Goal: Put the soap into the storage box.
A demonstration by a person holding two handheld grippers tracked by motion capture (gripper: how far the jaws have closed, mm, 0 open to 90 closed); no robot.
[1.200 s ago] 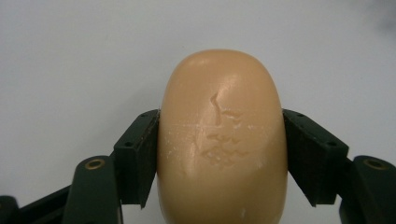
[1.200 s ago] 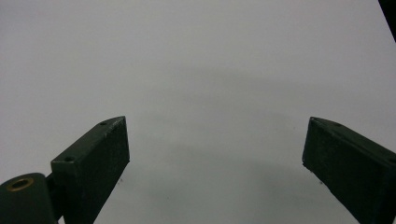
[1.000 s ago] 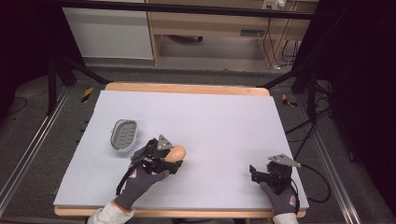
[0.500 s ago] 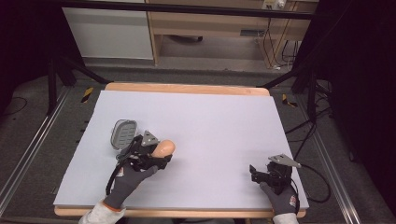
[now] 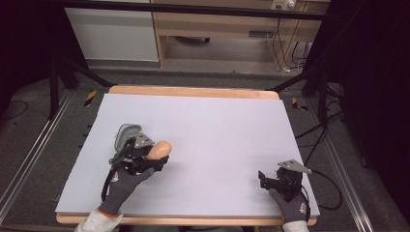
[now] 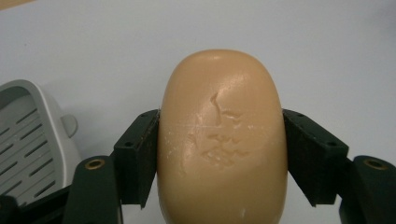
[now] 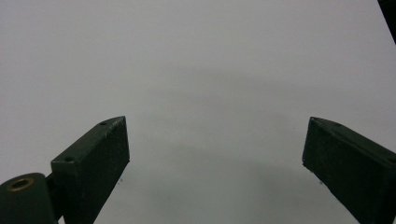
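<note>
A tan oval bar of soap (image 6: 222,140) sits clamped between the two black jaws of my left gripper (image 5: 153,158), which is shut on it at the table's left. In the high view the soap (image 5: 160,149) pokes out to the right of the gripper. A grey slotted soap dish (image 5: 126,133) lies just behind and left of that gripper; its ribbed tray (image 6: 28,144) shows at the left edge of the left gripper view. My right gripper (image 5: 263,179) rests near the front right corner, jaws wide apart over bare table (image 7: 210,93) with nothing between them.
The white table top (image 5: 217,130) has a wooden rim (image 5: 193,92) at the back. Black cables trail off the right side by the right gripper. A dark floor with metal rails surrounds the table.
My left gripper has carried the soap to the left and slightly back, ending beside the soap dish. The right gripper has stayed put.
</note>
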